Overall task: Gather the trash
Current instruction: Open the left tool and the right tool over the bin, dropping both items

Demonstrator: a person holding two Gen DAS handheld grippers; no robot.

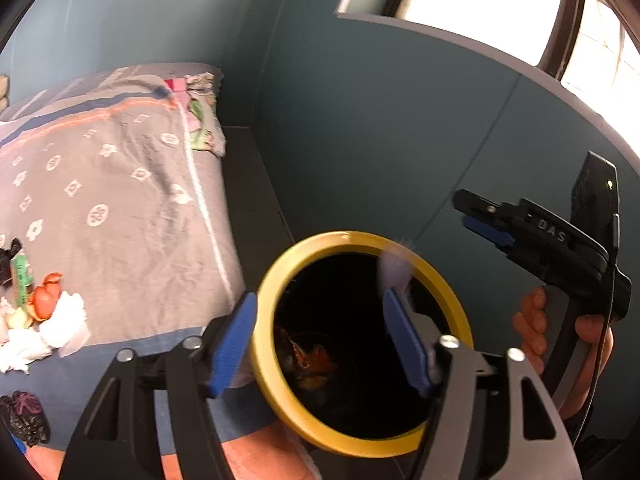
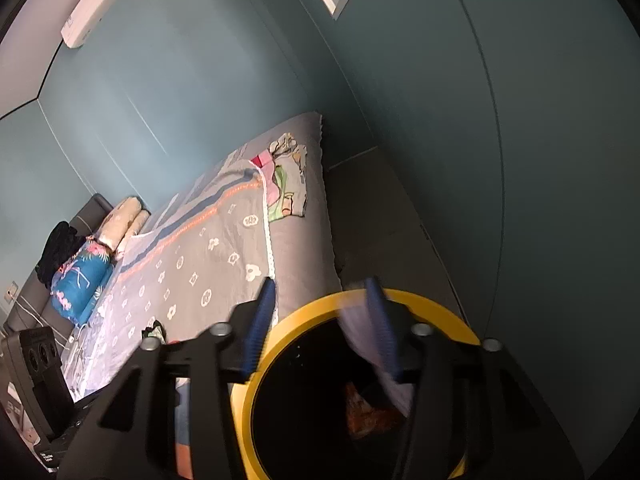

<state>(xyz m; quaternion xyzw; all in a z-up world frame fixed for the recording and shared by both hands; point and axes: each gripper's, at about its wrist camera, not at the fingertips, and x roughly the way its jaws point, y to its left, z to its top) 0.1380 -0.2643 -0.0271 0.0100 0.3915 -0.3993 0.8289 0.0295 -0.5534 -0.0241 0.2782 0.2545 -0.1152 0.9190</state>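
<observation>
Grippers [image 1: 320, 344] [image 2: 320, 328] hover, tilted down (jaws apart), over bin [image 1: 276, 280].

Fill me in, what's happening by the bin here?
A person is clearing trash off a bed, with a claw in each hand. Both the left claw and the right claw hang open over a yellow-rimmed bin beside the bed. A blurred pale scrap by the right claw's finger looks like it's dropping in. Orange waste already lies in the bin. More tissues and peels remain on the bedspread.
</observation>
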